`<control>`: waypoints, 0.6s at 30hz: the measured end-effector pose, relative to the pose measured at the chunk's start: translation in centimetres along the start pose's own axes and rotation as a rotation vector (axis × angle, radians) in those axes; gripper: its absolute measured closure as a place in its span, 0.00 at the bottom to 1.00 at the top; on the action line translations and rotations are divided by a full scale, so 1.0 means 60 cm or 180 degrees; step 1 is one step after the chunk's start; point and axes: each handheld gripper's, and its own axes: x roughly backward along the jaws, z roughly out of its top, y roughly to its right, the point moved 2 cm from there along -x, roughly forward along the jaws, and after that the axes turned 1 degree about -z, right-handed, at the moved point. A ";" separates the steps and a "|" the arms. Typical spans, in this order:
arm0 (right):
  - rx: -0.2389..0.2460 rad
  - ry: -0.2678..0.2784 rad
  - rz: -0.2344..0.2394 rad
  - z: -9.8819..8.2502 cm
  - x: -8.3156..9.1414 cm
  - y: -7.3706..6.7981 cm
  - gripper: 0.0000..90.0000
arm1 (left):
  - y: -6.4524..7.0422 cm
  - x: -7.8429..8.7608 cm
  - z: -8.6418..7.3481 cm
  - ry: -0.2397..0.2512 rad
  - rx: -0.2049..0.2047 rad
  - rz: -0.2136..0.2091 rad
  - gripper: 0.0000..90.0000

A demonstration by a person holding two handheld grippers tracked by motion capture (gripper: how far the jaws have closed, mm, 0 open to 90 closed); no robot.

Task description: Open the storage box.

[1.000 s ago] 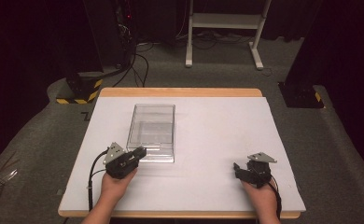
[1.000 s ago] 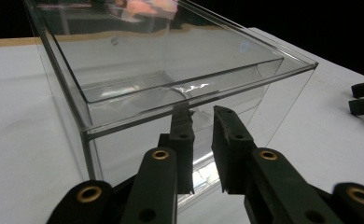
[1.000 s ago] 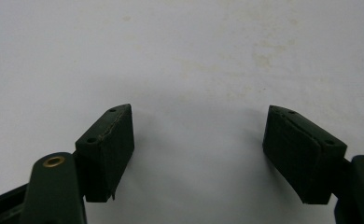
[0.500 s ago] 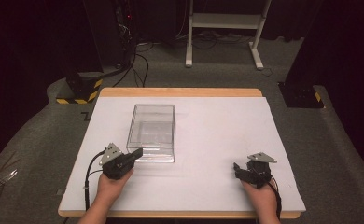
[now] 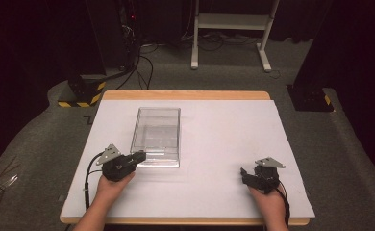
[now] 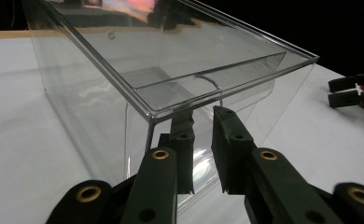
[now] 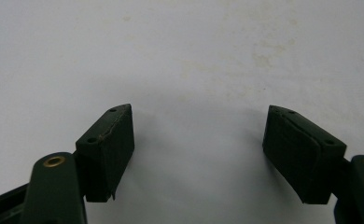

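A clear plastic box (image 5: 157, 136) stands open-topped on the white table (image 5: 224, 130), left of the middle. My left gripper (image 5: 140, 156) points at its near left corner. In the left gripper view the box's (image 6: 171, 70) near wall rises right in front of my left gripper (image 6: 203, 135). Its jaws have just been opening and stand a narrow gap apart, tips at the wall. I cannot tell whether the wall lies between them. My right gripper (image 5: 244, 174) rests near the table's front right, open. In the right gripper view, that gripper (image 7: 199, 135) has only bare table between its pads.
The table's wooden front edge (image 5: 185, 221) lies just under both hands. Beyond the far edge are a white stand (image 5: 231, 29), cables and dark equipment with a yellow-black base (image 5: 80, 91) on the grey floor. The right gripper (image 6: 353, 91) lies off to the right in the left gripper view.
The left hand has shifted slightly by the box's near left corner. The box and the right gripper have kept still.
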 end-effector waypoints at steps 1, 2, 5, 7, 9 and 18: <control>0.0000 0.0000 0.0000 0.000 0.000 0.000 0.28 | 0.000 0.001 -0.001 -0.0006 -0.0007 -0.0018 0.86; 0.0001 0.0001 -0.0002 0.000 0.000 0.000 0.28 | 0.000 0.002 -0.001 -0.0007 -0.0015 -0.0024 0.85; 0.0013 0.0006 -0.0005 0.000 0.000 0.000 0.28 | 0.003 0.003 -0.002 0.0008 -0.0029 -0.0058 0.85; 0.0012 0.0005 -0.0005 0.000 0.000 0.000 0.28 | 0.005 0.001 -0.002 -0.0005 -0.0046 -0.0056 0.85; 0.0011 0.0005 -0.0007 0.000 0.000 0.000 0.28 | 0.007 -0.002 -0.002 -0.0006 -0.0034 -0.0059 0.85; 0.0010 0.0007 -0.0009 0.000 0.000 0.000 0.28 | 0.005 -0.015 0.009 0.0022 -0.0008 -0.0264 0.86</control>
